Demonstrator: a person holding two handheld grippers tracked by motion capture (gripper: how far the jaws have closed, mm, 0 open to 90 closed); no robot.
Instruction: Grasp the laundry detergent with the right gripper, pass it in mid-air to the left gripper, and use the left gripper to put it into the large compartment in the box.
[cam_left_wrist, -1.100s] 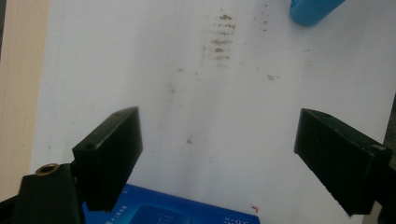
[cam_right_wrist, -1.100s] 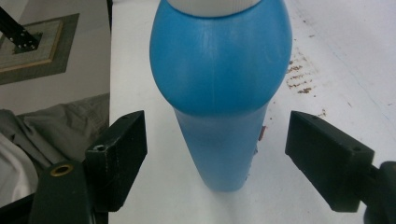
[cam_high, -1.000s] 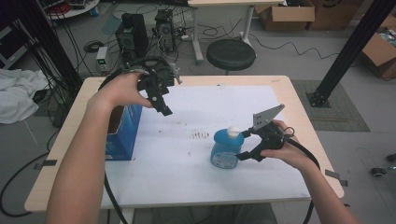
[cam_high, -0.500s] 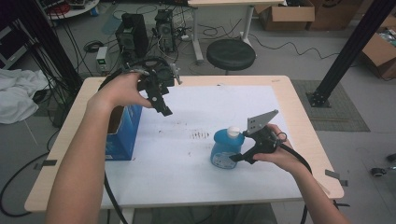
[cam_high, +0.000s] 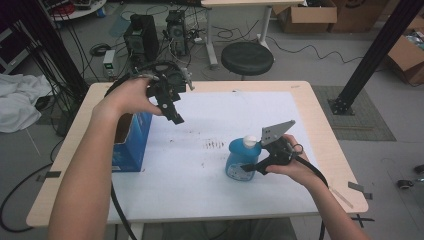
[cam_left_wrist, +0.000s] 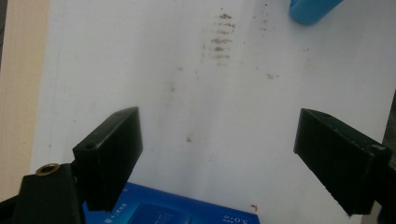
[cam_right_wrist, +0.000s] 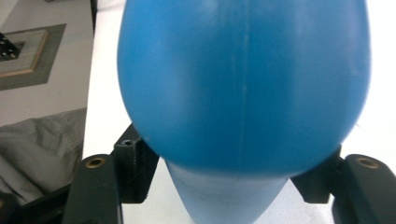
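1. My right gripper (cam_high: 250, 167) sits low on the blue bottle (cam_high: 241, 159); its jaws have just been closing, and in the right gripper view they hug the bottle's (cam_right_wrist: 243, 84) narrower part on both sides, clamped on it.
2. The bottle stands upright with a white cap (cam_high: 249, 141), on the white mat (cam_high: 210, 200) toward the table's right edge, nearer the front edge than the back.
3. I judge the grasp made; lifting and placing the bottle remain.
4. My left gripper (cam_high: 170, 107) hovers with jaws wide apart and nothing between them, above the mat near the blue box (cam_high: 131, 150) at the table's left edge.
5. Open mat lies between bottle and box, bearing faint brown smudges (cam_high: 215, 145). The right edge of the table (cam_high: 325, 120) is near my right hand (cam_high: 295, 167).
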